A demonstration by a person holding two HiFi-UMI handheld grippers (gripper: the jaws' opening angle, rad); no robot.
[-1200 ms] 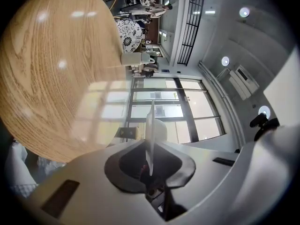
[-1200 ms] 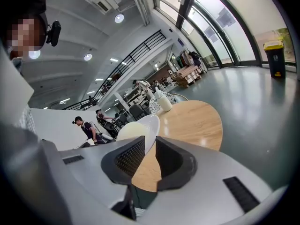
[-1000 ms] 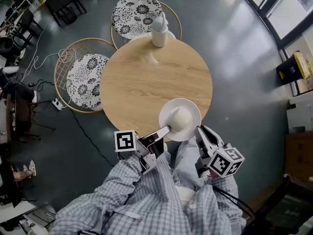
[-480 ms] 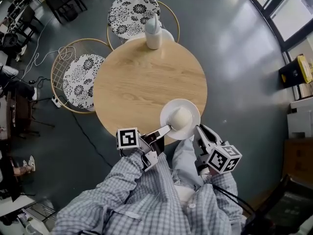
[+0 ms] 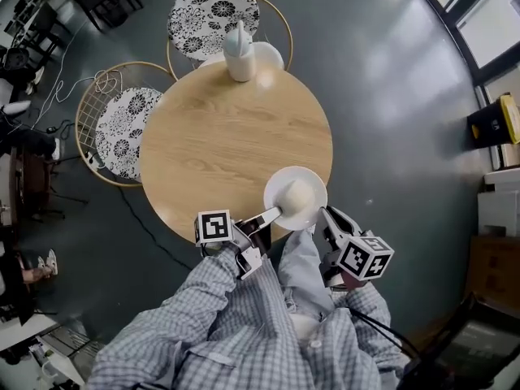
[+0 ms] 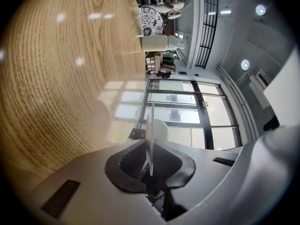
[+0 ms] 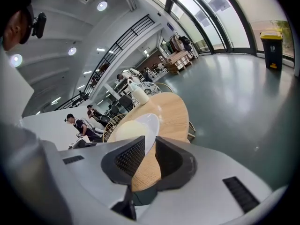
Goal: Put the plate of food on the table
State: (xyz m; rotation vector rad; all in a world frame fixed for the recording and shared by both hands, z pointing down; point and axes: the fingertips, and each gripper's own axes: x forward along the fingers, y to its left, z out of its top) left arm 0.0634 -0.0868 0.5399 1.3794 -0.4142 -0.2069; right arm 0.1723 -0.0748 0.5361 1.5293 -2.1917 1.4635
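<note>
A white plate (image 5: 313, 187) carrying a pale round bun (image 5: 298, 195) hangs over the near right edge of the round wooden table (image 5: 227, 136). My left gripper (image 5: 275, 214) is shut on the plate's near-left rim. In the left gripper view the plate (image 6: 151, 125) shows edge-on, pinched between the jaws of my left gripper (image 6: 150, 159), with the bun (image 6: 161, 130) behind it. My right gripper (image 5: 328, 215) is just off the plate's right rim. Its jaws stand apart in the right gripper view (image 7: 150, 153) with nothing between them, and the plate (image 7: 151, 122) lies ahead.
A white jug (image 5: 237, 43) and a white dish (image 5: 270, 55) stand at the table's far edge. Two wire chairs with flowered cushions (image 5: 213, 8) (image 5: 122, 132) flank the far and left sides. My checked sleeves and legs fill the bottom. A yellow-lidded bin (image 5: 494, 120) stands far right.
In the head view the table, jug and chairs have slid left and up. The plate and both grippers keep nearly the same spot, so the plate now sits nearer the table's right edge.
</note>
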